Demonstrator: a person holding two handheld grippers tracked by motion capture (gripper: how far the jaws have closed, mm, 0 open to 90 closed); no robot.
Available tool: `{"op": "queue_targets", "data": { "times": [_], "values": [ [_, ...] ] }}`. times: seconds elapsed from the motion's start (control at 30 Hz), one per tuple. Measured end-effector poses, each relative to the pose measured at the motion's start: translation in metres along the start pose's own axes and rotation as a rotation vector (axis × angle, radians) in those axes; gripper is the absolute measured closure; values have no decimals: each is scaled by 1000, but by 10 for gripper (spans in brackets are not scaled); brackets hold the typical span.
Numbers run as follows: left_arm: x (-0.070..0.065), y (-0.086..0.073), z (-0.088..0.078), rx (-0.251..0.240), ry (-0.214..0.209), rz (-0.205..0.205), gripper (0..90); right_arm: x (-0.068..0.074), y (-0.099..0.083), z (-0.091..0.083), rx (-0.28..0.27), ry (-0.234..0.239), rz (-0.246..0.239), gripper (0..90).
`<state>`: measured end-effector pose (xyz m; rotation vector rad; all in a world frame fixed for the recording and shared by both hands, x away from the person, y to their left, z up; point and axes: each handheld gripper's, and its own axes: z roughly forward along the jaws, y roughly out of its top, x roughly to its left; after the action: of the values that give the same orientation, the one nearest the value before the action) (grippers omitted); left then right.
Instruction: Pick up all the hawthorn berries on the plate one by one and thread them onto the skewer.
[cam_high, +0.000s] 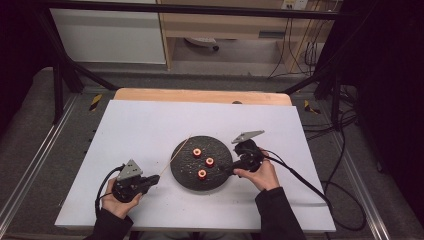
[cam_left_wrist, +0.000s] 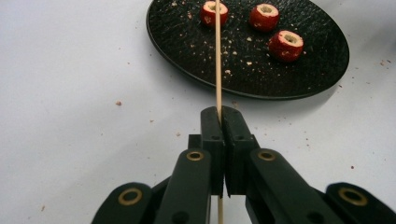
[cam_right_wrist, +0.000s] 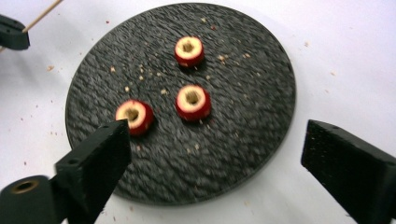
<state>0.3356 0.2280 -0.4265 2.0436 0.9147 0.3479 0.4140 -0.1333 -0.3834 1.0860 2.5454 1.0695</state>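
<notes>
Your left gripper (cam_left_wrist: 219, 140) sits nearest you, jaws clenched on the skewer (cam_left_wrist: 217, 60), which runs out from them toward the plate (cam_high: 182, 172), its tip over the rim on the far-left side. Your right gripper (cam_right_wrist: 212, 154) hangs over the plate's near-right edge with jaws released, nothing between them. On the plate sit 3 cored red fruit pieces (cam_high: 202, 174), each with a hole facing up, loose among crumbs; the nearest one (cam_right_wrist: 134, 116) lies just beside your right gripper's left jaw. The risk, as I judge it: these pieces are small and round, so an off-centre pinch could roll one or squash it. With the skewer held so near one end, its tip may waver and miss the hole, or split the fruit. Nudging the plate would slide it on the white tabletop (cam_high: 140, 130).
</notes>
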Motion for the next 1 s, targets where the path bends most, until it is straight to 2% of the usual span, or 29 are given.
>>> {"op": "queue_targets", "data": {
  "times": [0.2, 0.47, 0.67, 1.0],
  "values": [
    [-1, -1, 1, 1, 4, 8, 882, 5, 20, 17, 71, 9, -10, 161],
    [-2, -1, 3, 7, -2, 10, 882, 10, 33, 45, 175, 20, -8, 239],
    [-2, -1, 4, 8, -3, 12, 882, 9, 37, 60, 218, 20, -10, 319],
    [-2, -1, 4, 13, -2, 14, 882, 7, 39, 72, 259, 19, 21, 474]
  ]
}}
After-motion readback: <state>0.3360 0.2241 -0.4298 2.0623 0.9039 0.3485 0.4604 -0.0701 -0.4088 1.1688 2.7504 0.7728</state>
